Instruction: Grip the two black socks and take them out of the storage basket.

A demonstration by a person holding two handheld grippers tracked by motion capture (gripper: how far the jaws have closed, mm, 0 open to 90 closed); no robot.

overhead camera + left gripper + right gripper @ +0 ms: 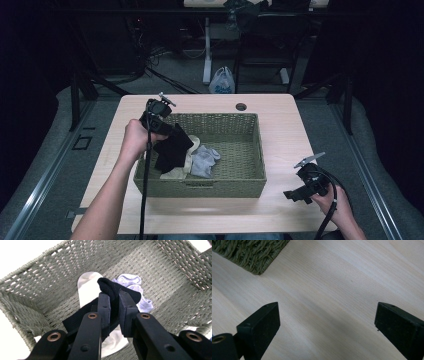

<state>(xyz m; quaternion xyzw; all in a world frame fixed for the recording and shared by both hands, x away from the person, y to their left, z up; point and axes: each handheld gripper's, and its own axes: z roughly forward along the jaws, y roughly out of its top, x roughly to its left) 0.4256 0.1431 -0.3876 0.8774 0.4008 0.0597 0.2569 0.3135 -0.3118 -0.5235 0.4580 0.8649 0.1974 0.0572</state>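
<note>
Left gripper (114, 302) pinches black sock (112, 290) above basket (250, 150), forearm angled inward; right gripper (327, 322) spread over table (337, 277)

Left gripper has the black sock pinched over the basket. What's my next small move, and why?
Probably keep lifting straight up. The left gripper is shut on the black sock, whose lower end hangs down onto the white sock and beside the grey sock inside the basket. More height should free it before you carry it over the rim.

left gripper (114, 298) | fingers pinch black sock (112, 288) (over basket (30, 285))
</note>
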